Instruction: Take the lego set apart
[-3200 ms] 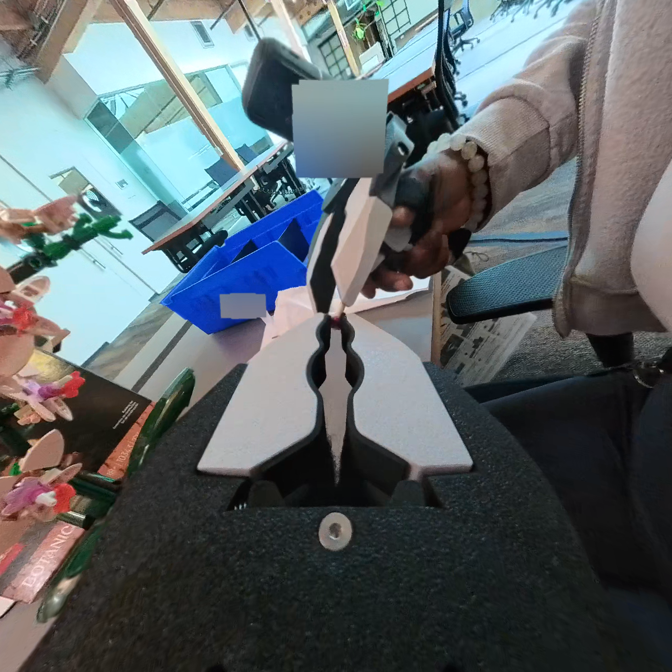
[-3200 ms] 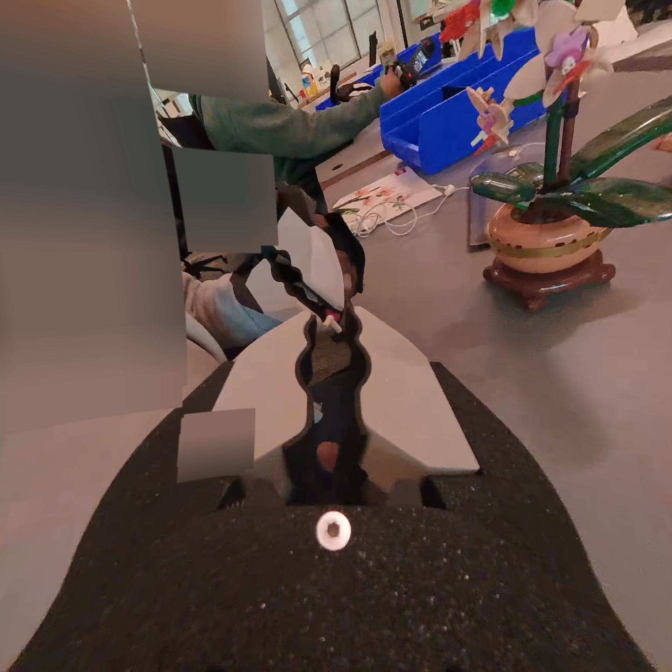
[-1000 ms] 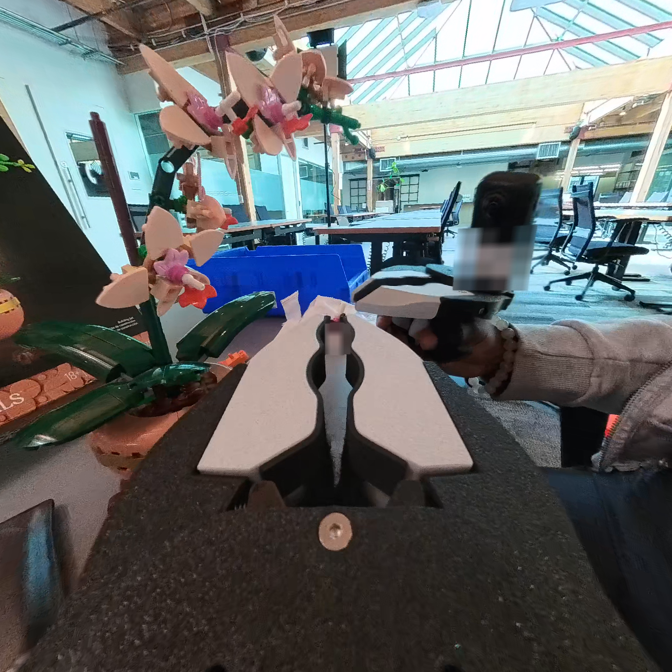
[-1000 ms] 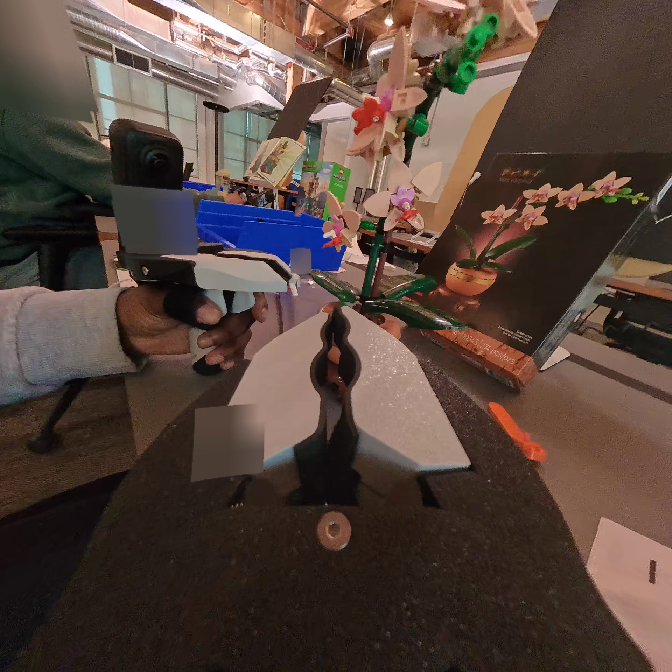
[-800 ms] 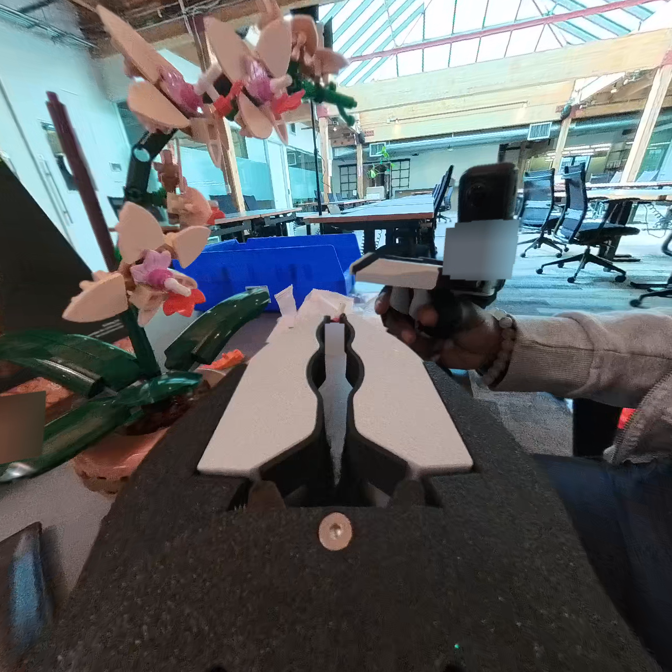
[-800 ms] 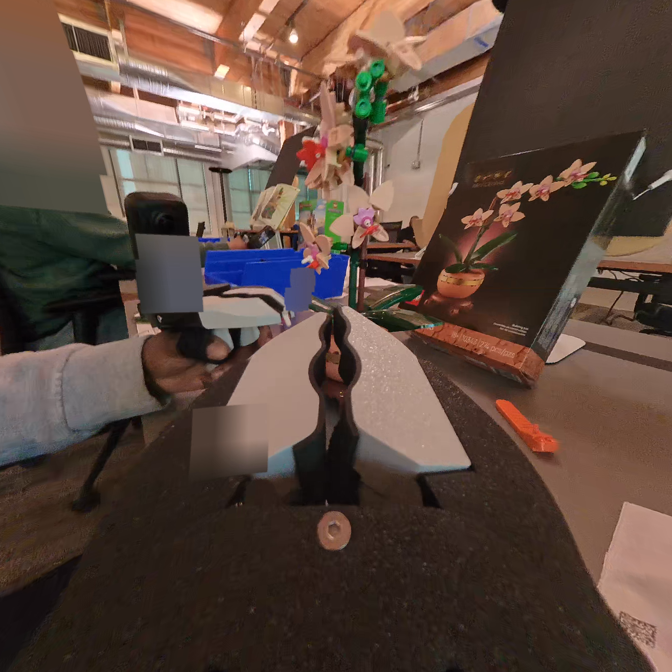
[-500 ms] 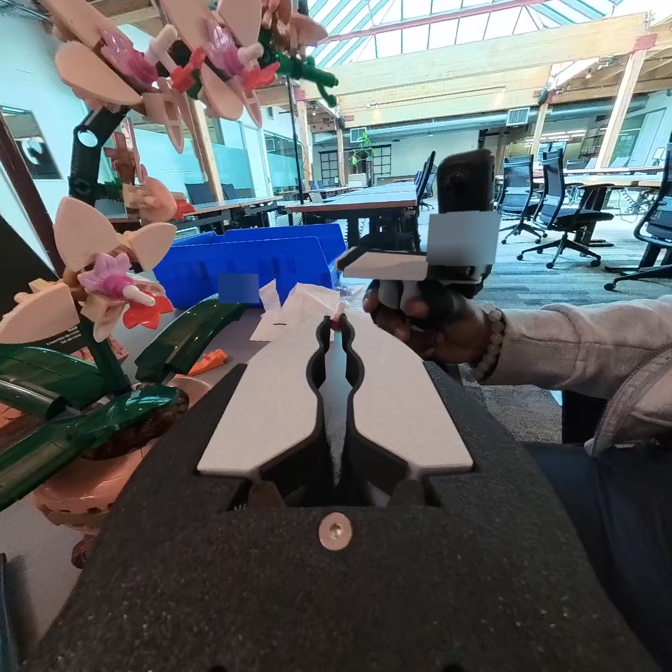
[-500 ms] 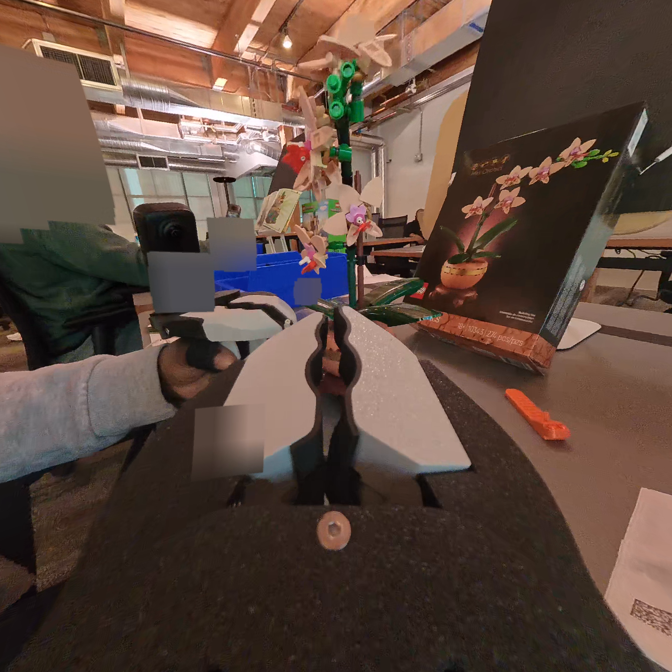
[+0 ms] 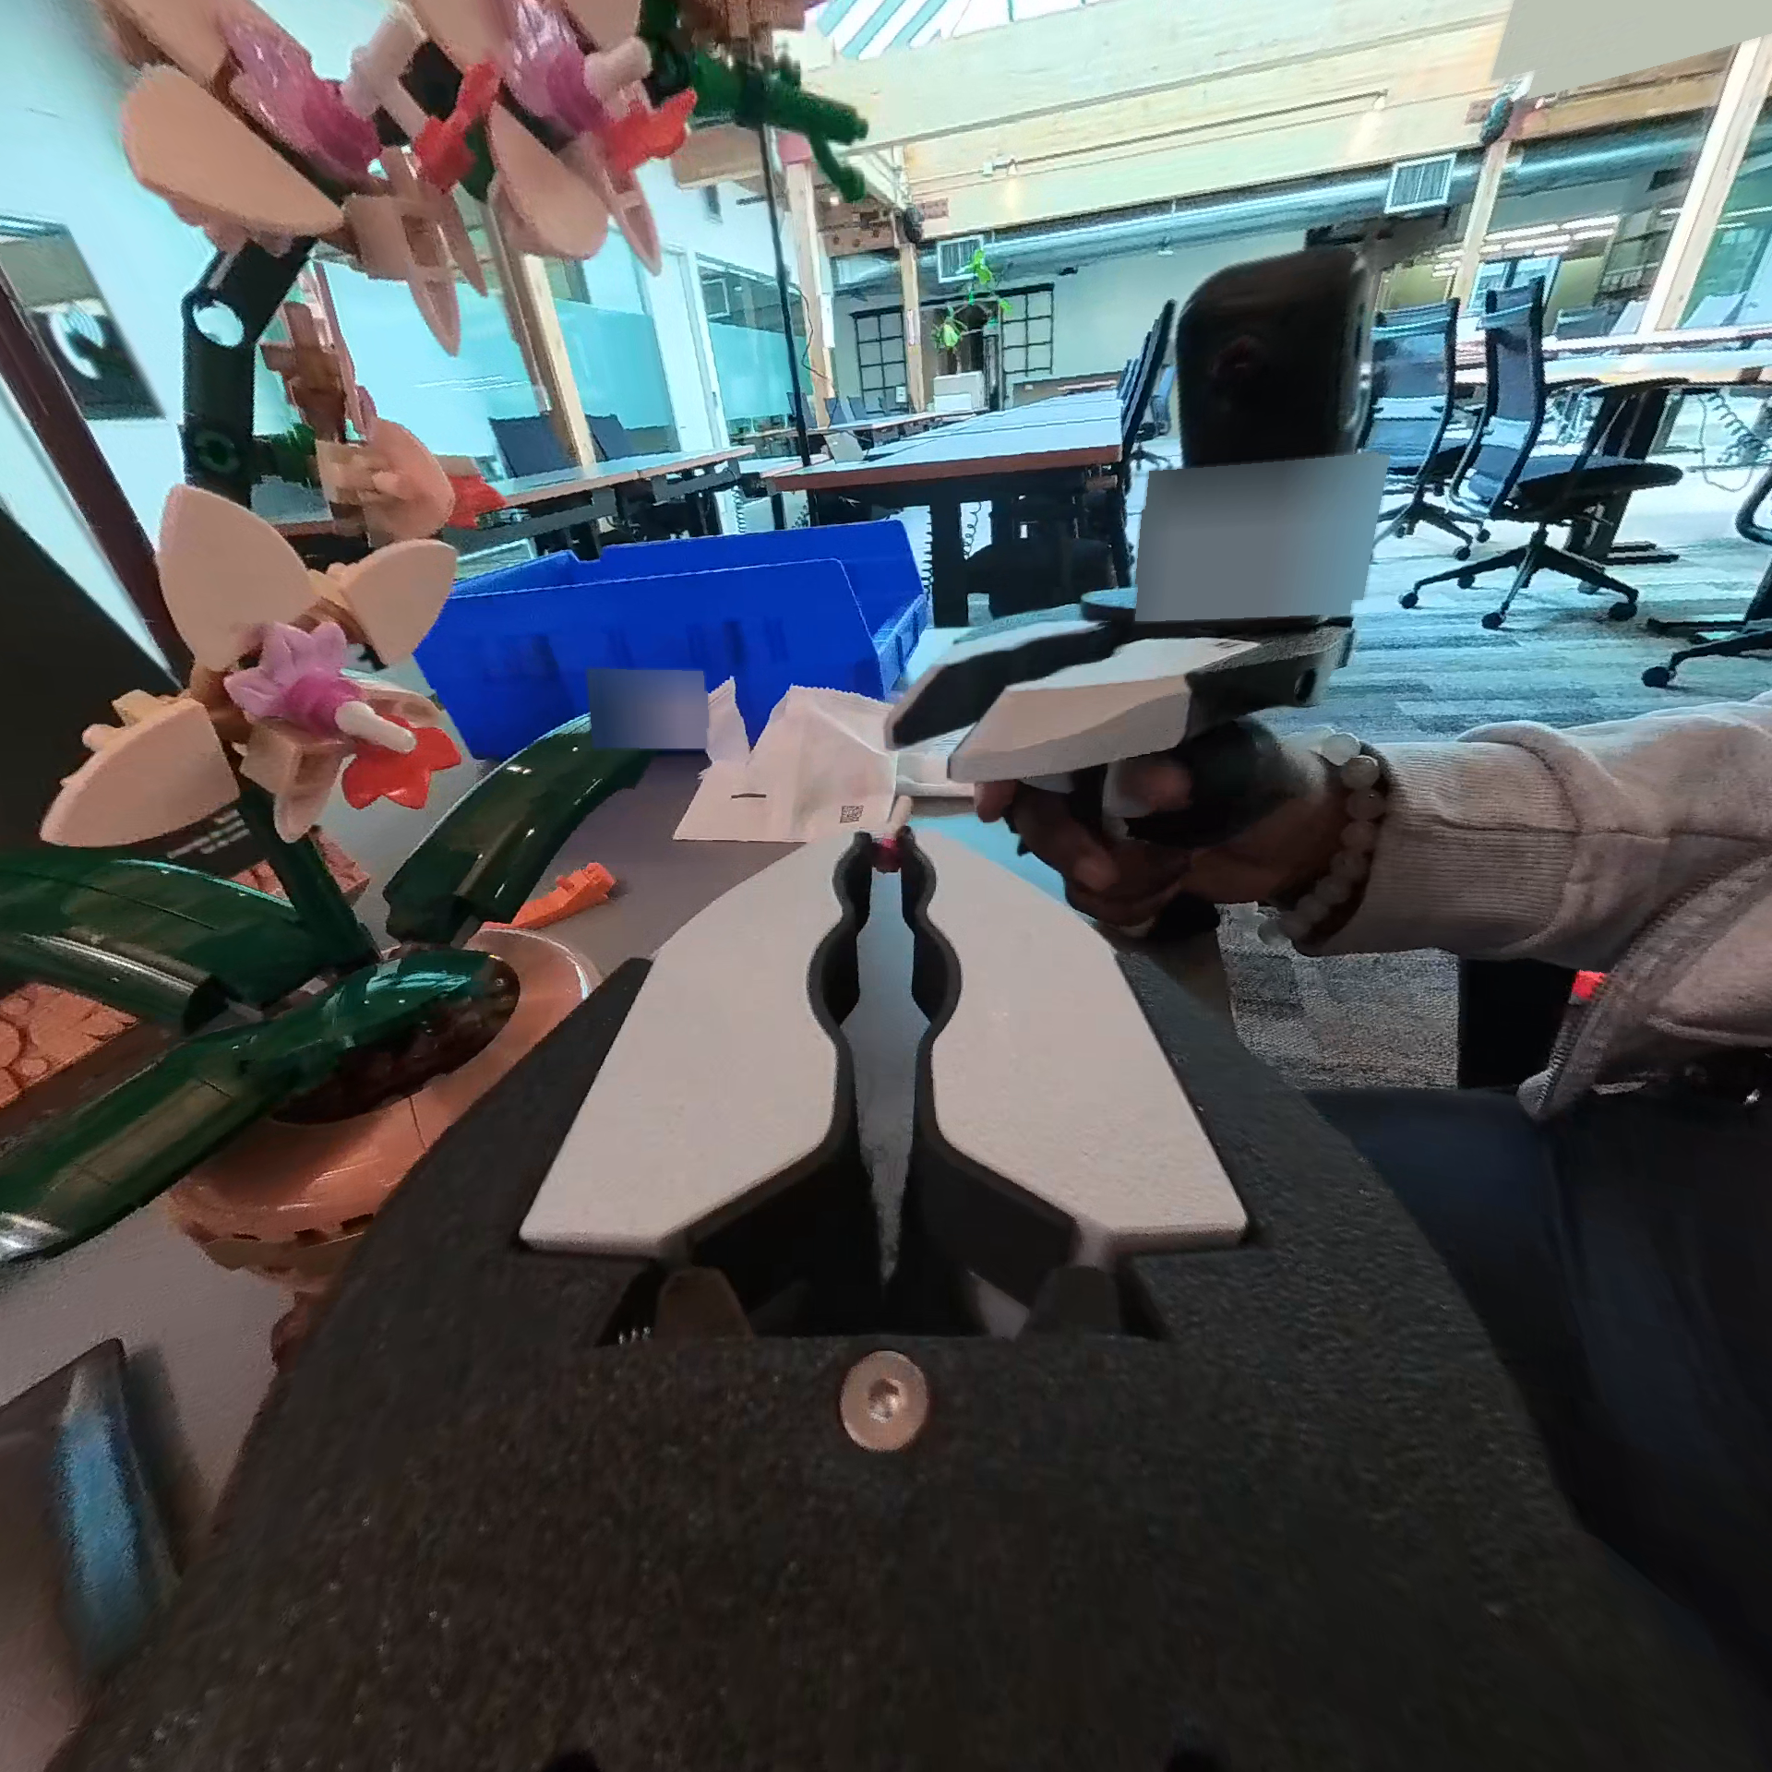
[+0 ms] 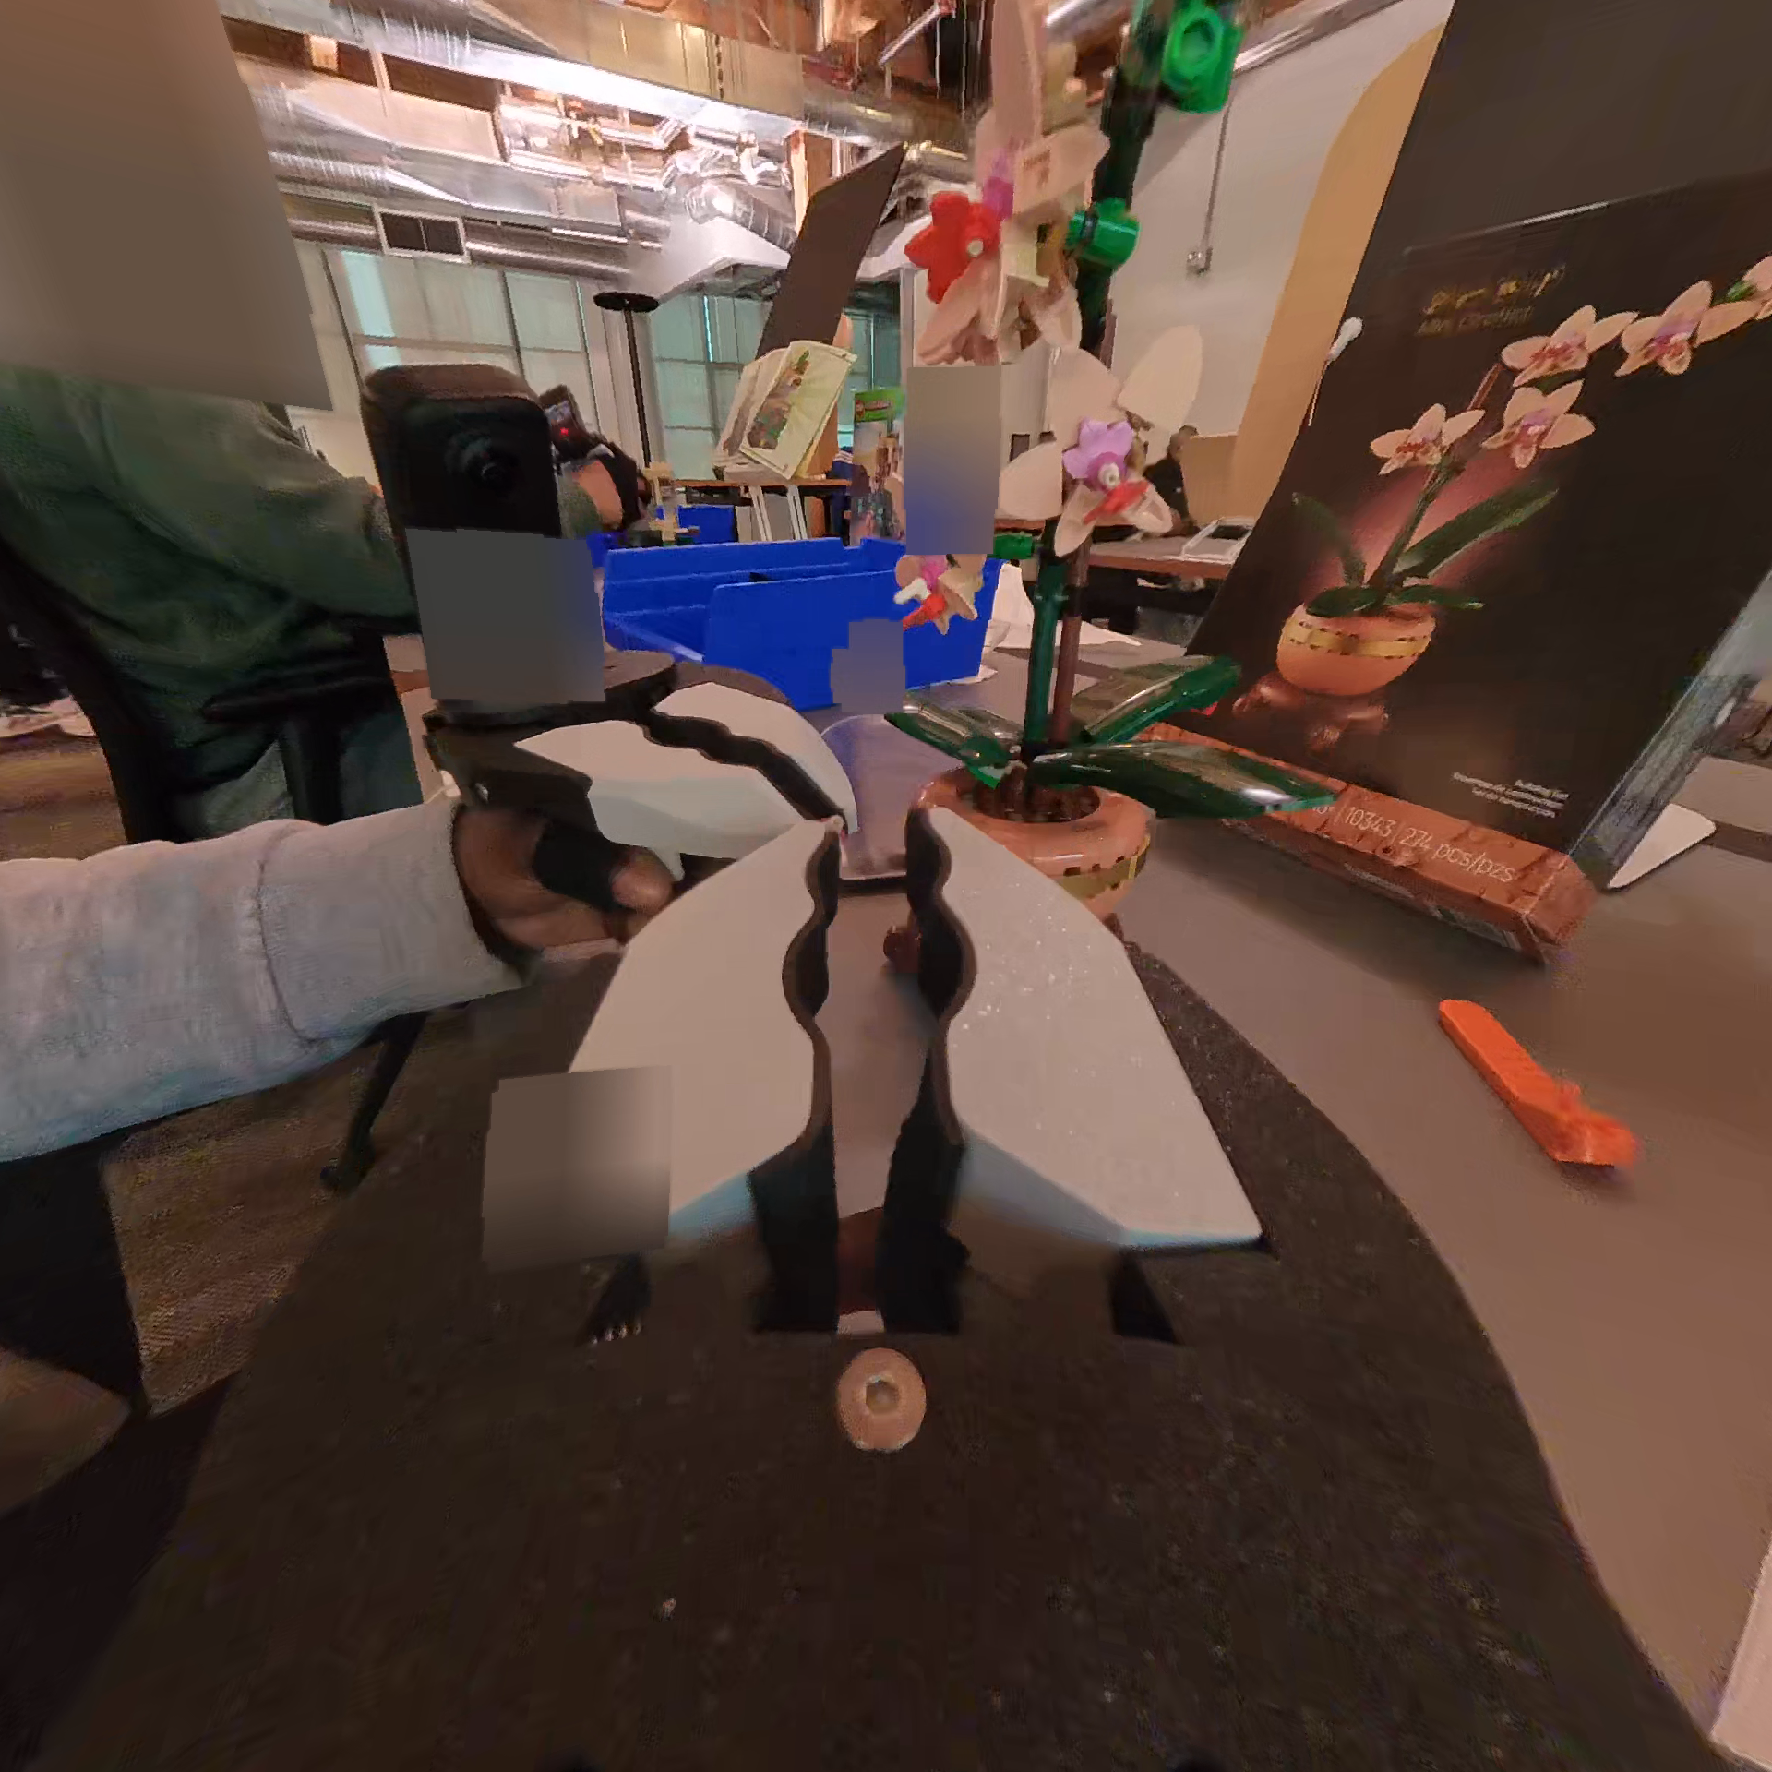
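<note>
Long wooden desks and black office chairs are filling the bright hall behind a smooth grey table (image 10: pixel 1438 959). On it a brick-built orchid (image 9: pixel 316 959) is standing in a round, ribbed terracotta-coloured pot (image 10: pixel 1036 844), with glossy dark green leaves, a thin stem and pale peach petals with pink and red centres.

The left gripper (image 9: pixel 887 853) is being held just beside the pot, over the table edge. Its grey, grainy fingers with black wavy inner edges are nearly closed, and a tiny pink and red piece (image 9: pixel 890 849) is being pinched at the tips; what it is cannot be told.

The right gripper (image 10: pixel 873 844) is being pointed at the pot, its fingers a little apart, with nothing between them. The pot is partly hidden behind the right finger.

Behind the orchid, a blue plastic bin (image 9: pixel 671 623) and white paper bags (image 9: pixel 805 767) are lying. A dark cardboard box (image 10: pixel 1496 575) is leaning beside the plant, and an orange plastic tool (image 10: pixel 1534 1084) is lying well apart.
</note>
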`<state>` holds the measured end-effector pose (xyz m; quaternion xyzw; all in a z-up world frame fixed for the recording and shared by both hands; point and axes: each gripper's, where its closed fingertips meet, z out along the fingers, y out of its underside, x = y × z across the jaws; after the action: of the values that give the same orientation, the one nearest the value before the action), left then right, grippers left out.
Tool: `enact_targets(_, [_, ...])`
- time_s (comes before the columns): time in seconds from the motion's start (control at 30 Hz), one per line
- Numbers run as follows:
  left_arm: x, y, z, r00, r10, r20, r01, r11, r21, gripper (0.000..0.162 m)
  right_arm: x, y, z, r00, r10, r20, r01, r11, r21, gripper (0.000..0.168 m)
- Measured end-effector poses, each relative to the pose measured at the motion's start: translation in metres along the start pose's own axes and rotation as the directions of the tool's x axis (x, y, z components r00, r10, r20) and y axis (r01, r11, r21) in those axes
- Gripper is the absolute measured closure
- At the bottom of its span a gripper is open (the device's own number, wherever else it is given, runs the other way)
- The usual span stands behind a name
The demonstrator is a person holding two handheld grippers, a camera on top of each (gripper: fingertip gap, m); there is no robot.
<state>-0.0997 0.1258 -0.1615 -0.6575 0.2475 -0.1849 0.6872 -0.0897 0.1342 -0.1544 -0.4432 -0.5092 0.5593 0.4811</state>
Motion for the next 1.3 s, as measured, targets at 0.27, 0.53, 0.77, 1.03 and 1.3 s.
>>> enact_targets(0.27, [0.007,0.010,0.007,0.997,0.073,-0.010,-0.073,0.994,-0.078,0.157,-0.003,0.002,0.001,1.000,0.005,0.030,-0.004,1.000,-0.017,0.158])
enact_targets(0.53, [0.011,0.005,0.002,0.992,0.123,-0.032,-0.123,0.992,-0.028,0.157,-0.008,0.006,0.004,0.998,0.000,0.061,0.004,0.999,-0.050,0.163])
enact_targets(0.77, [0.013,0.003,-0.002,0.989,0.135,-0.057,-0.135,0.991,-0.005,0.157,-0.020,0.011,0.006,0.989,-0.020,0.145,0.033,0.996,-0.086,0.163])
enact_targets(1.03, [0.010,-0.009,-0.012,0.993,0.042,-0.109,-0.033,0.996,0.087,0.157,-0.024,0.015,0.009,0.987,-0.048,0.154,0.066,0.991,-0.117,0.164])
enact_targets(1.3, [0.018,-0.004,-0.009,0.986,0.058,-0.159,-0.051,0.998,0.048,0.157,-0.025,0.010,0.006,0.985,-0.138,0.109,0.145,0.987,-0.065,0.161])
